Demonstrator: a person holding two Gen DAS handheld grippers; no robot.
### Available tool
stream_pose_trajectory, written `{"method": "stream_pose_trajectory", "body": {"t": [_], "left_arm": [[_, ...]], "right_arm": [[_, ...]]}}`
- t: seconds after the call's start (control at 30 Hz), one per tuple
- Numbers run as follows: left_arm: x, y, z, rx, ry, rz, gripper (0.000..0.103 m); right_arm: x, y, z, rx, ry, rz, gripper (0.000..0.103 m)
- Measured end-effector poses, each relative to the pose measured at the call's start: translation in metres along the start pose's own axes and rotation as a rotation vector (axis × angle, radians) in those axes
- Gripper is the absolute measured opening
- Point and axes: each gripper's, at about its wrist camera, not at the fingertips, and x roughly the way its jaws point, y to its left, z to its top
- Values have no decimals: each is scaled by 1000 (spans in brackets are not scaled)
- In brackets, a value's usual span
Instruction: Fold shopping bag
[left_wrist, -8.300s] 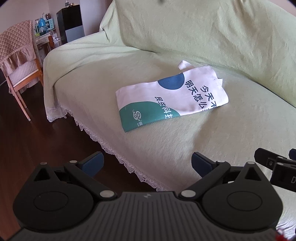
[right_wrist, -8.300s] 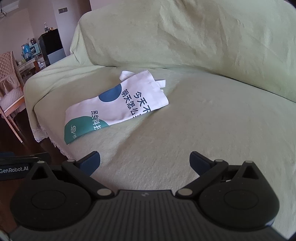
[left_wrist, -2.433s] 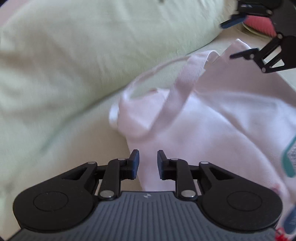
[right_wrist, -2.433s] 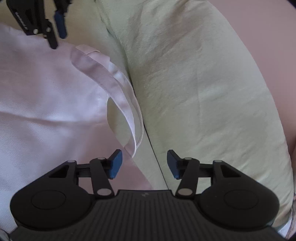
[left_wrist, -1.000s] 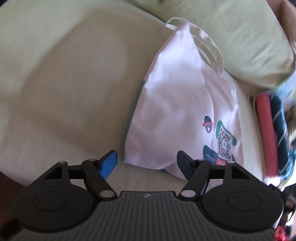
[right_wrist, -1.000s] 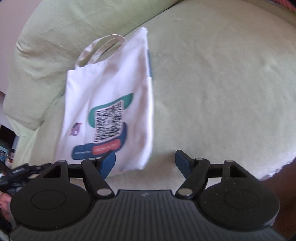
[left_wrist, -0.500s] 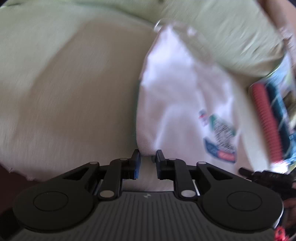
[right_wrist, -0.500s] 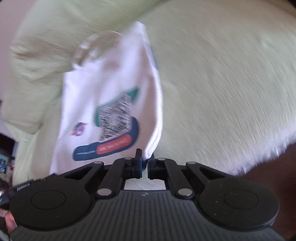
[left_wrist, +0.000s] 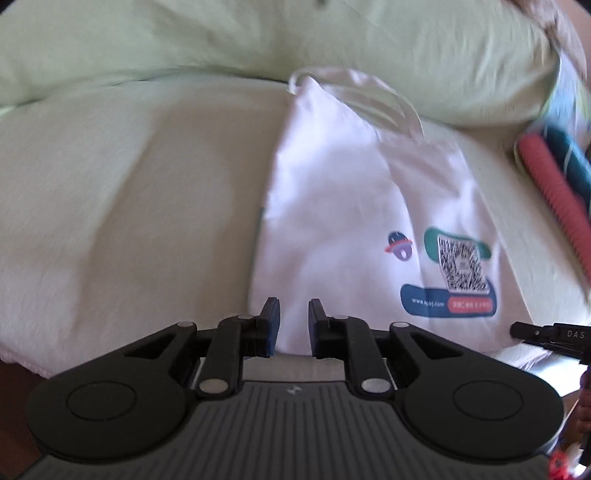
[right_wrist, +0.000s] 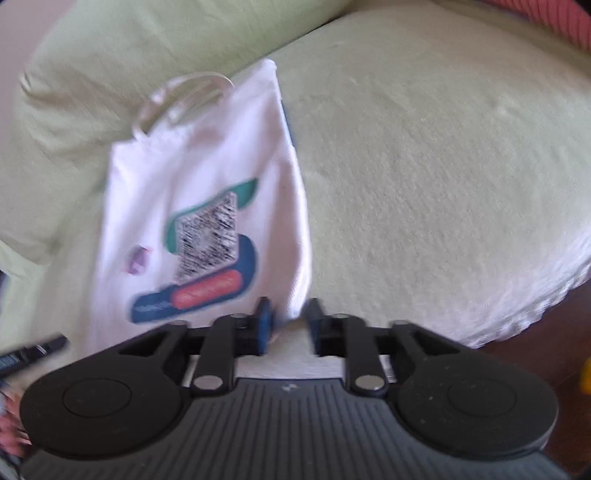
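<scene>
A white cloth shopping bag with a QR-code print lies flat on the green-covered sofa seat, handles toward the backrest. My left gripper is closed on the bag's near left bottom corner, cloth between its fingers. In the right wrist view the same bag is blurred; my right gripper is closed on its near right bottom corner. The right gripper's tip also shows at the right edge of the left wrist view.
The sofa's green backrest cushion rises behind the bag. A red and teal striped item lies on the seat to the right. The seat's front edge with lace trim drops to a dark floor.
Both grippers came down to the bag's bottom edge and closed on its two near corners. The views have shifted slightly since half a second ago, with motion blur.
</scene>
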Motion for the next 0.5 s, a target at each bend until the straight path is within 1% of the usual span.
{"method": "stream_pose_trajectory", "body": {"t": [0.07,0.1,0.13,0.17,0.23,0.27,0.33,0.4,0.43,0.5], "left_arm": [[22,-17,1,58,70,85,20],[26,-20,-4,91,83,146,20],[25,-24,-6,117,72,176,20],[22,-27,-6,123,80,192,20],[17,-33,-3,134,78,222,20],[14,-34,-2,141,72,227,20],[4,-42,0,157,45,218,20],[-2,-48,3,159,31,196,20],[-6,-52,3,166,20,177,20],[-3,-58,5,177,18,170,20]], "right_arm": [[-1,8,-1,-51,-6,-51,12],[-2,13,-1,-89,-12,-97,12],[-5,19,-1,-134,-30,-145,17],[-9,24,-2,-187,-61,-192,19],[-17,35,-4,-292,-122,-287,19],[-21,40,-4,-334,-153,-304,19],[-28,48,-4,-367,-191,-248,19],[-30,58,-4,-395,-213,-170,19],[-27,64,-5,-418,-213,-140,19],[-18,71,-10,-447,-189,-130,20]]}}
